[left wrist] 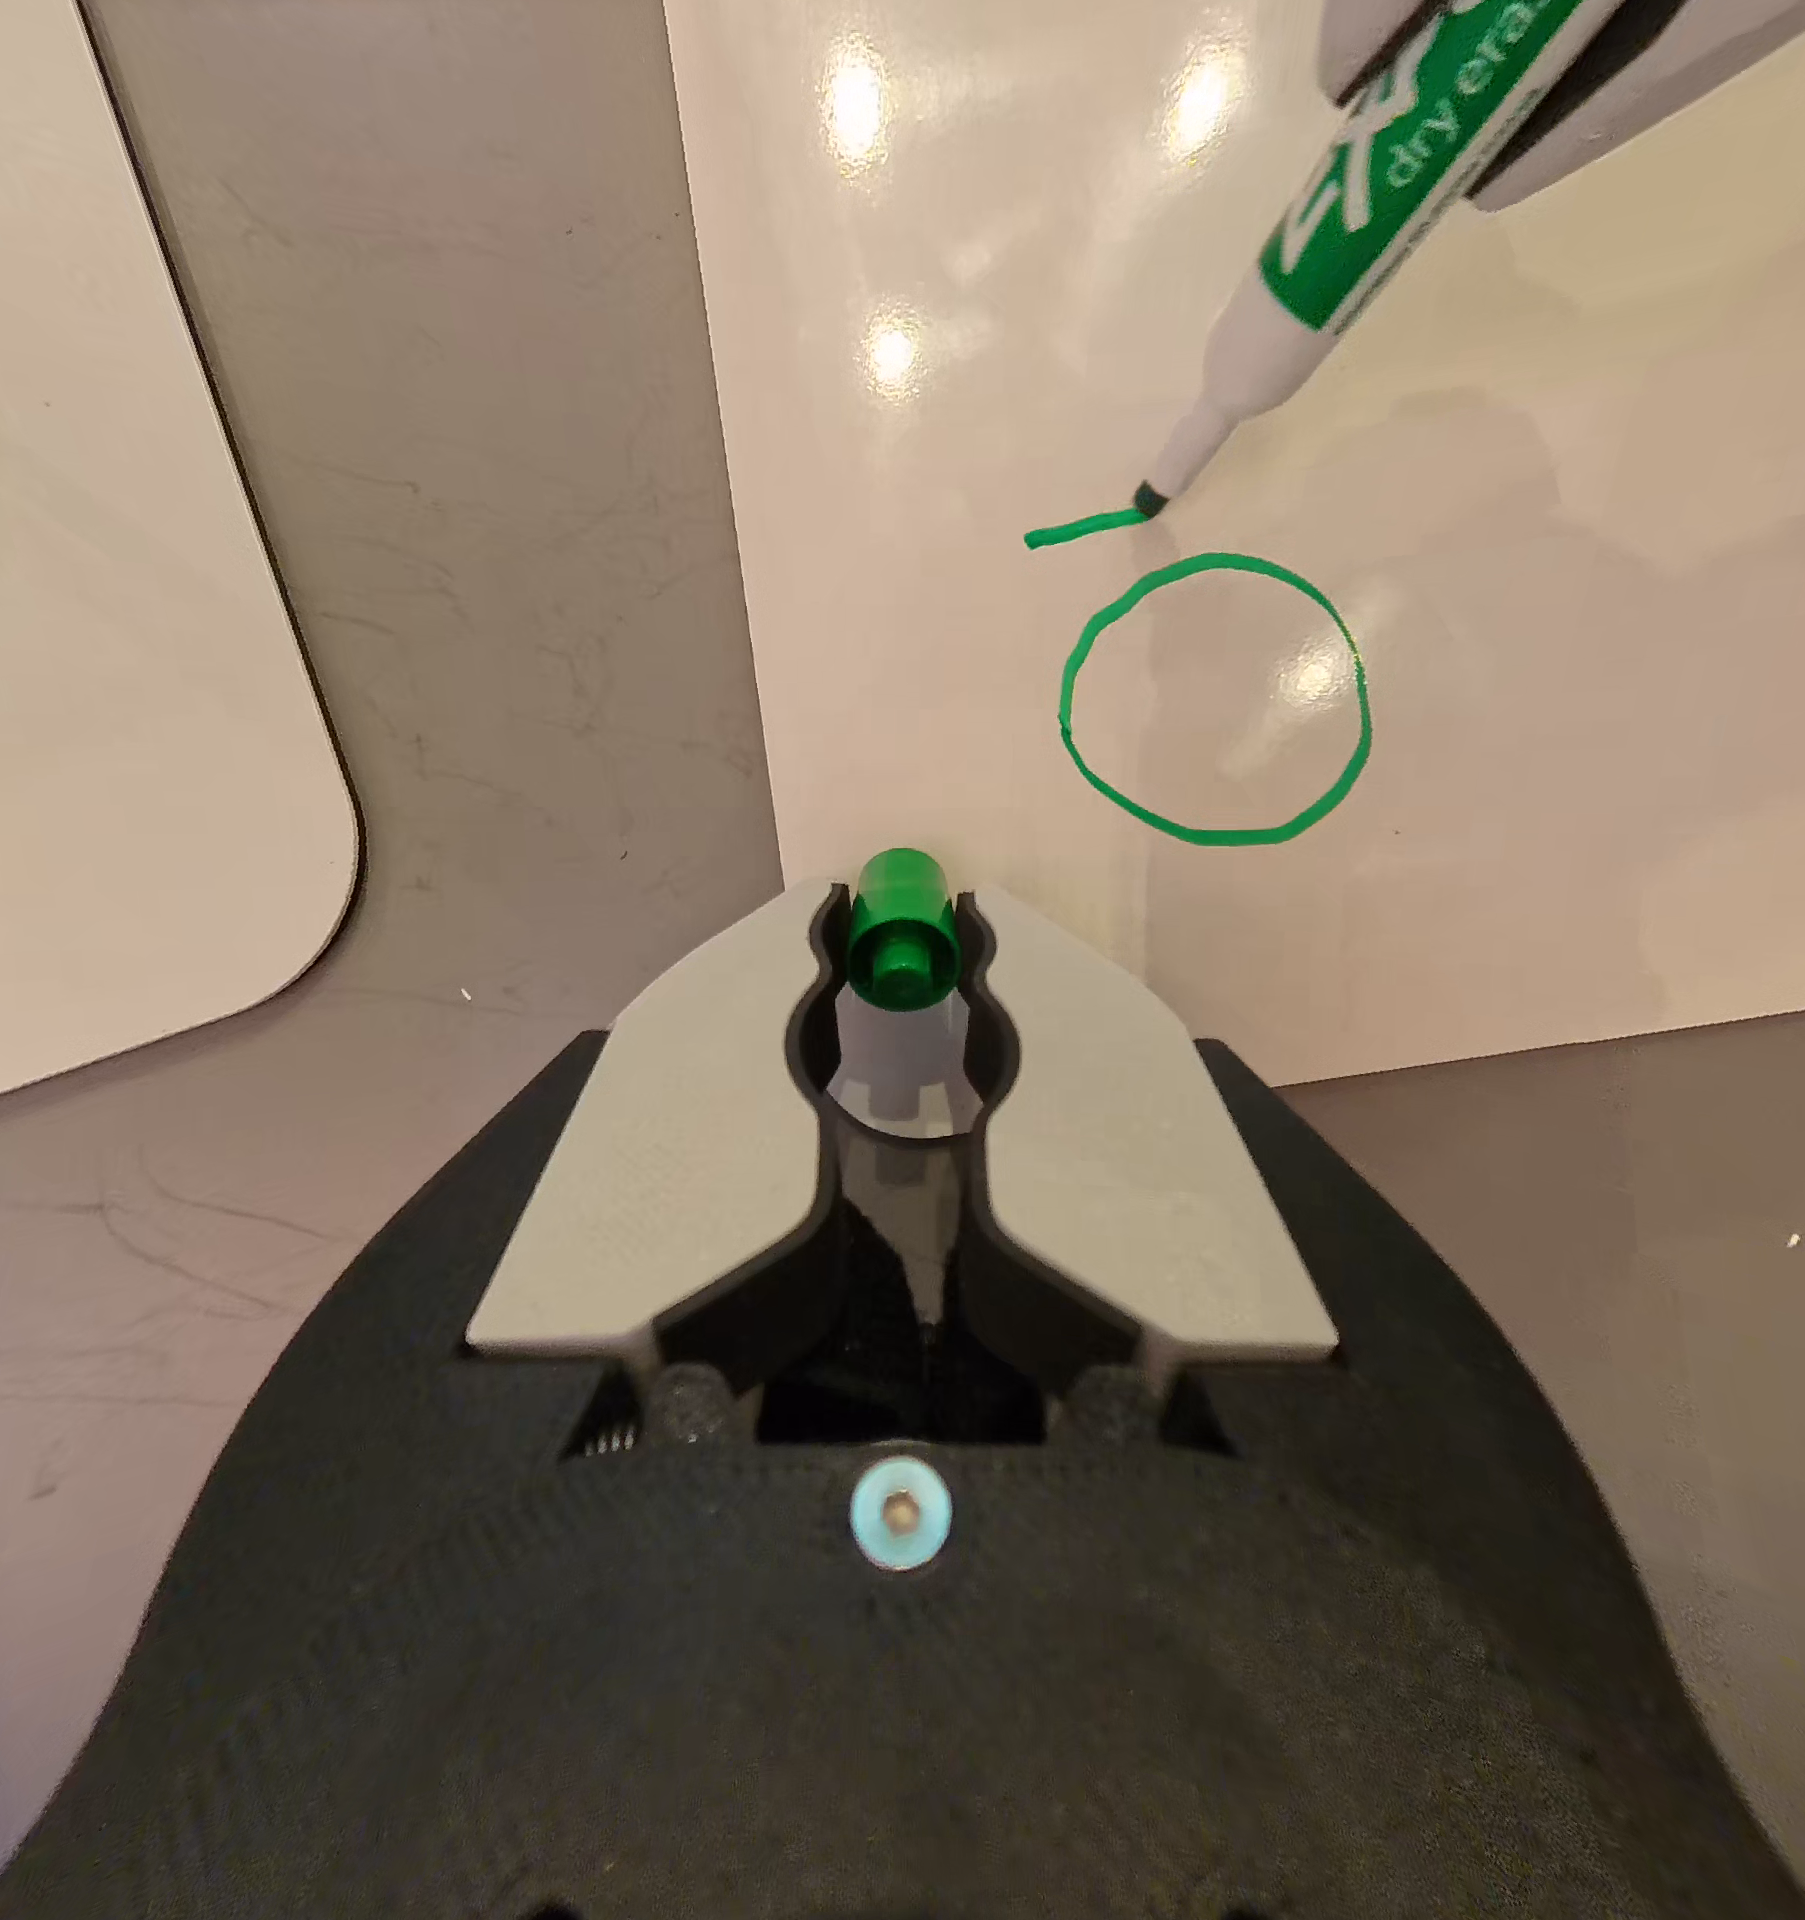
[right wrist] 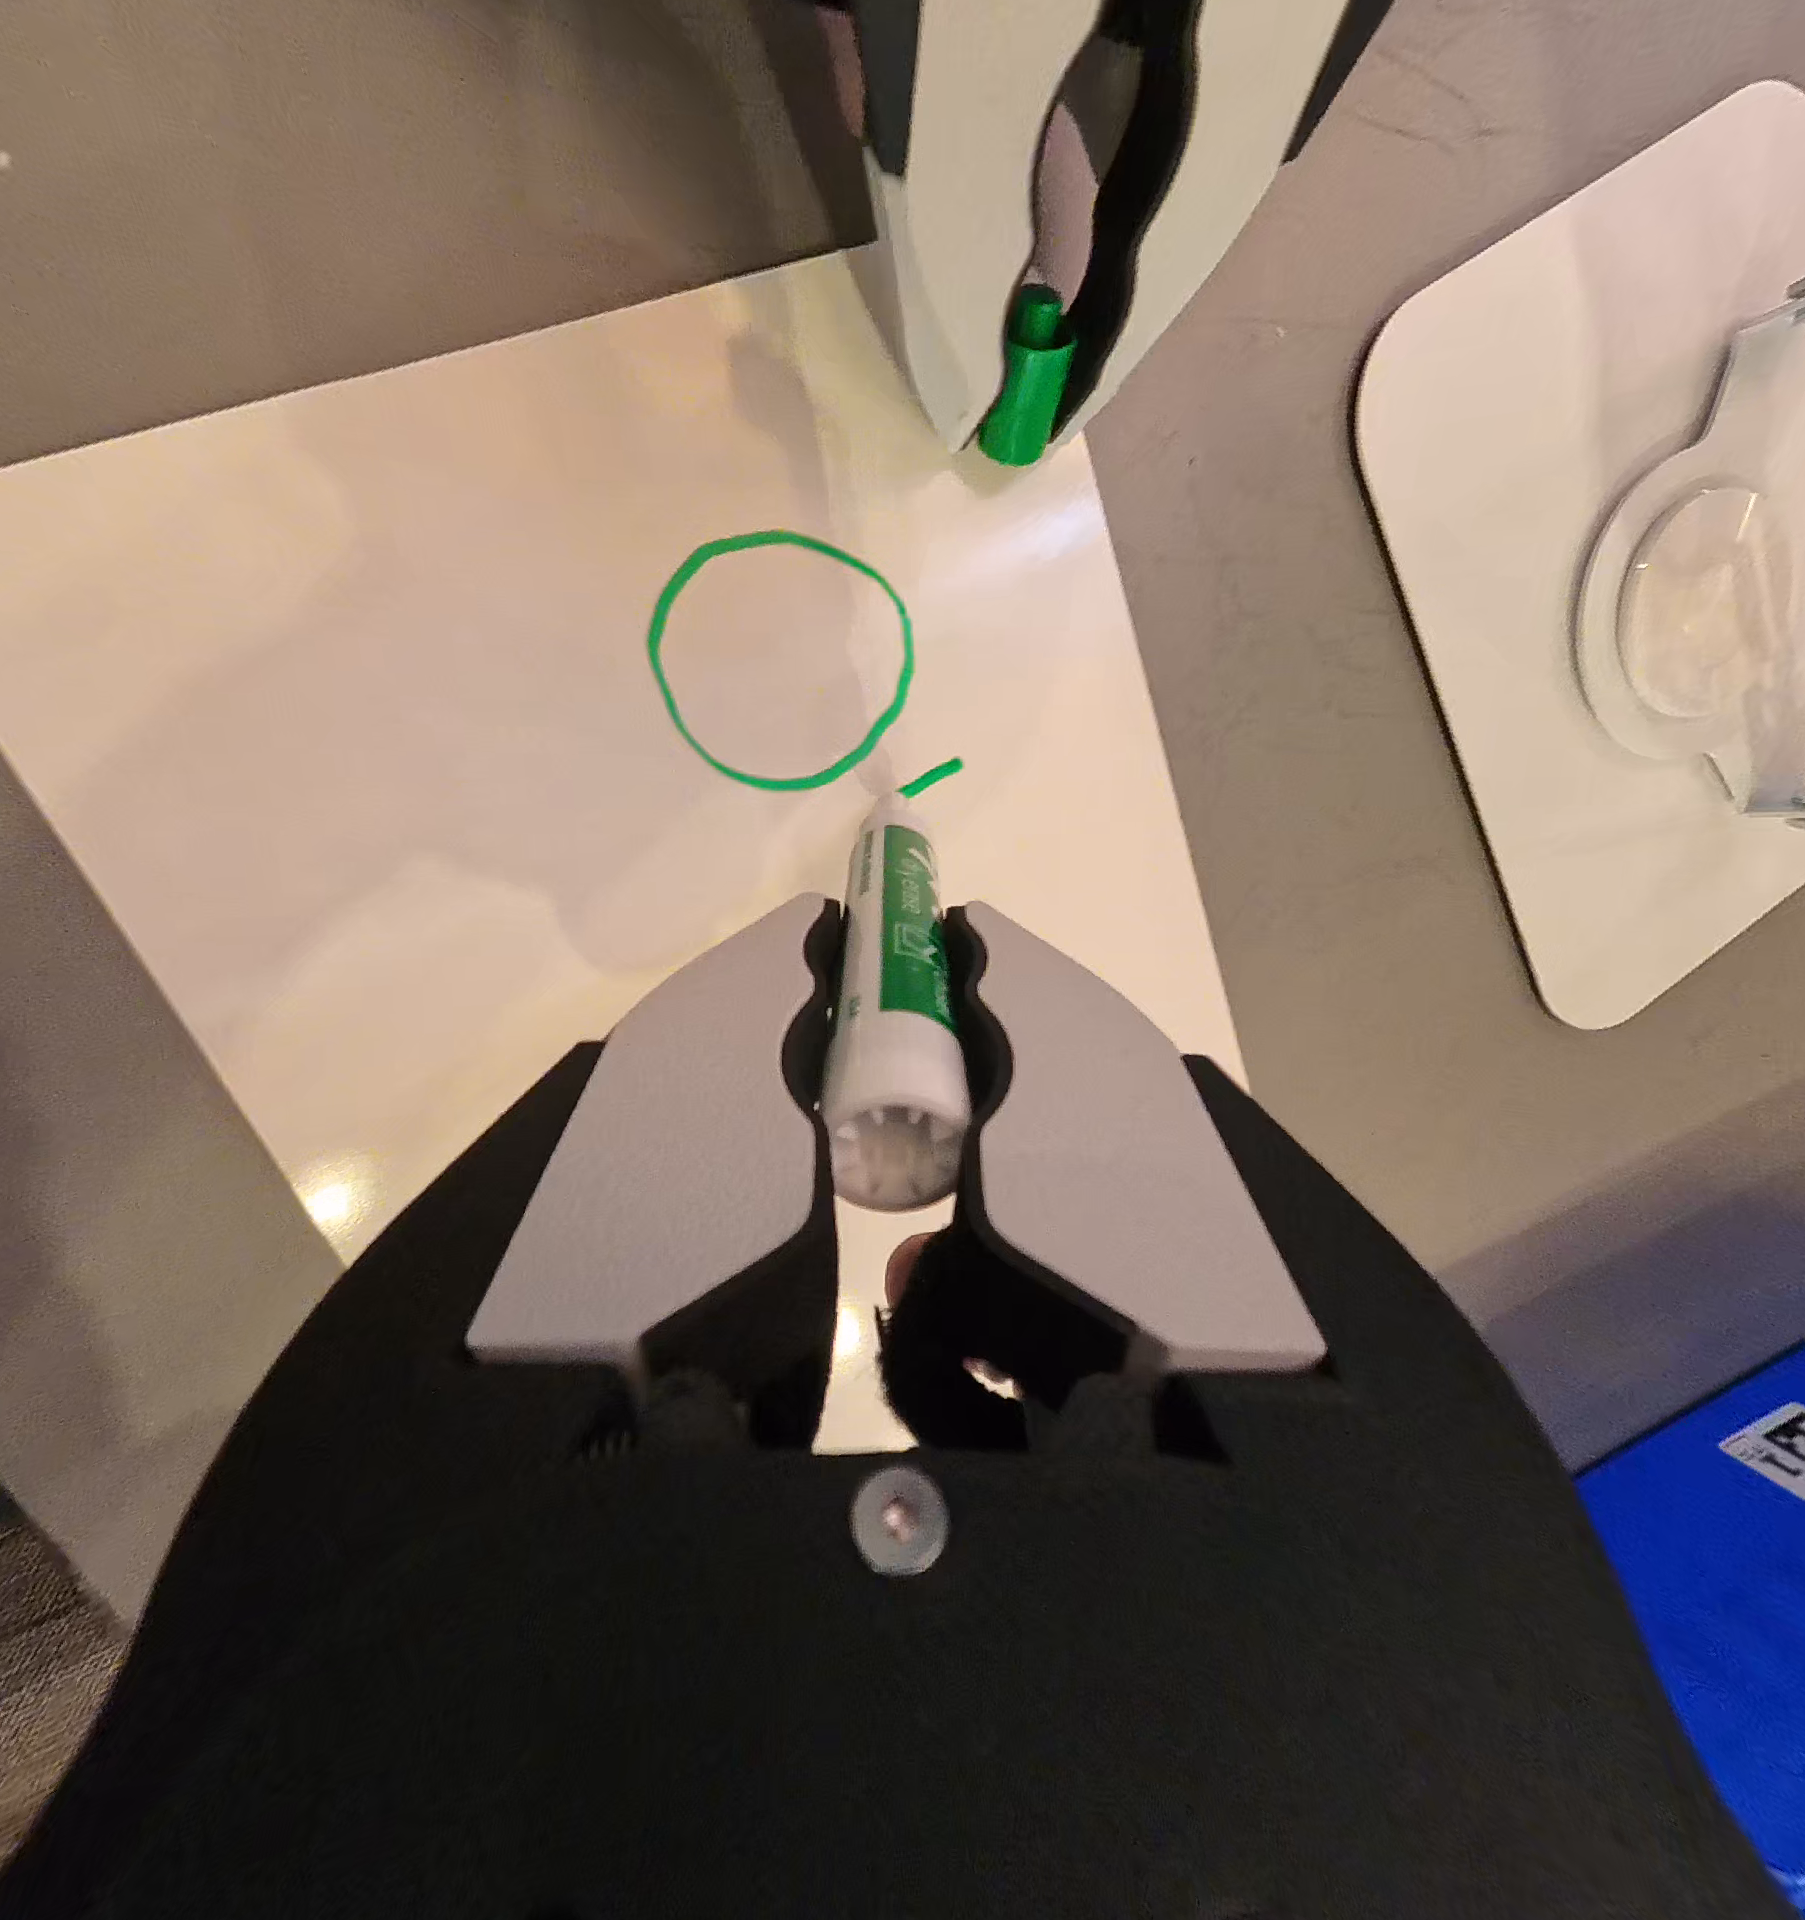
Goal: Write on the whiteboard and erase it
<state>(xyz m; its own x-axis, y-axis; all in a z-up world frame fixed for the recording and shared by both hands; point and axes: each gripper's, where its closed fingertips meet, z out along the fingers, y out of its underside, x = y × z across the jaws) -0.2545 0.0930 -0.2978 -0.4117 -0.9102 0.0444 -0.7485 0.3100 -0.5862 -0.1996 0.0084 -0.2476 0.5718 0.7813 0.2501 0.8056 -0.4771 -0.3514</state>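
My right tongs (right wrist: 893, 914) are closed on the green-and-white dry-erase marker (right wrist: 898, 966), the dark pads pressing its barrel from both sides, with its open back end toward my camera and its tip angled down onto the whiteboard (right wrist: 358, 675). The board lies flat on the grey desk (right wrist: 1272, 623), glossy and white, with ceiling lights mirrored in it. From my left wrist view the marker (left wrist: 1334, 260) comes in from the upper right, and its dark tip touches the board at the right end of a short green stroke (left wrist: 1080, 528). Just below that stroke in this view sits a closed green circle (left wrist: 1215, 696), hand-drawn and a little uneven; stroke and circle lie near each other but do not touch. My left tongs (left wrist: 903, 935) are clamped on the green marker cap (left wrist: 898, 940), which sticks out past the fingertips, its stepped end facing my camera. They hang over the near edge of the board, and the right wrist view shows the cap (right wrist: 1028, 384) pointing down close to the board's edge, well apart from the circle (right wrist: 782, 660). Off the board, to the right in the right wrist view, a white rounded-corner slab (right wrist: 1500, 520) rests on the desk carrying a clear domed fixture (right wrist: 1687, 623) with metal screws. A blue surface (right wrist: 1729, 1621) with a small printed label shows at the lower right.
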